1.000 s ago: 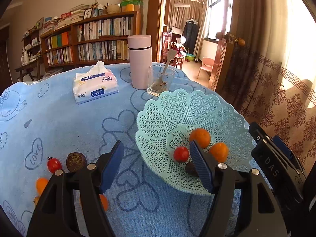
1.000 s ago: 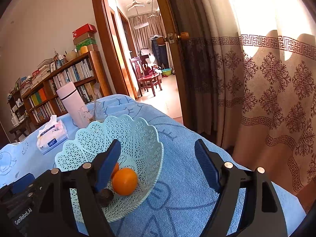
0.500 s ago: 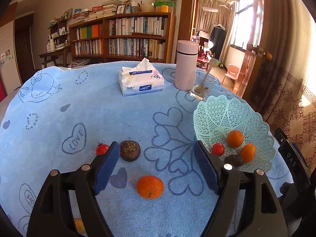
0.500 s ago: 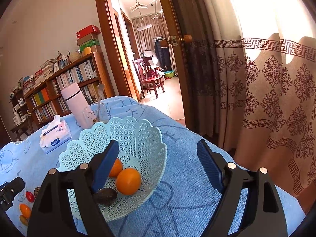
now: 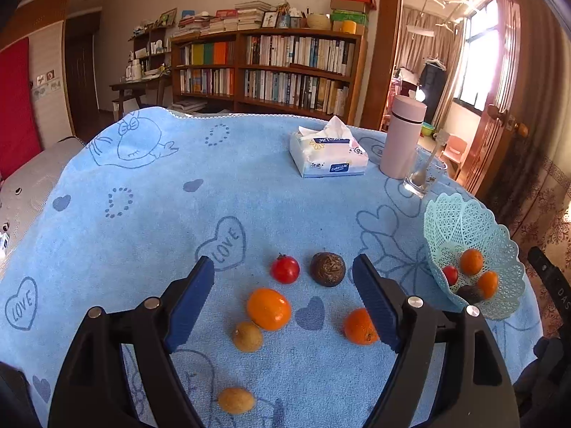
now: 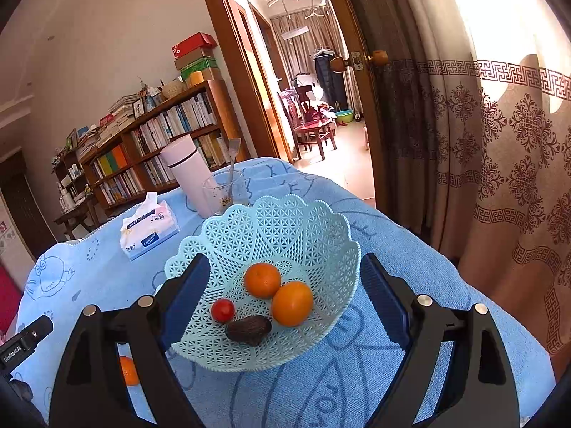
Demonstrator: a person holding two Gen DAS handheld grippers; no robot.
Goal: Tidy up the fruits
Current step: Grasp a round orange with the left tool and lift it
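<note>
A mint lattice basket point(image 6: 285, 224) holds two oranges point(image 6: 262, 280), a cherry tomato point(image 6: 222, 309) and a dark fruit point(image 6: 248, 328); it also shows in the left wrist view point(image 5: 460, 221). Loose on the blue cloth lie a cherry tomato point(image 5: 284, 269), a brown round fruit point(image 5: 327, 269), two oranges point(image 5: 268, 309) point(image 5: 358, 326) and two small tan fruits point(image 5: 247, 337) point(image 5: 235, 400). My left gripper point(image 5: 283, 306) is open and empty above the loose fruit. My right gripper point(image 6: 282, 306) is open and empty over the basket.
A tissue pack point(image 5: 328, 158), a pink flask point(image 5: 401, 142) and a glass with a spoon point(image 5: 421, 178) stand at the table's far side. The table edge, a curtain point(image 6: 499, 178) and a doorway lie to the right.
My left gripper has swung left, away from the basket, to above the loose fruit. My right gripper has shifted slightly so the basket sits centred between its fingers.
</note>
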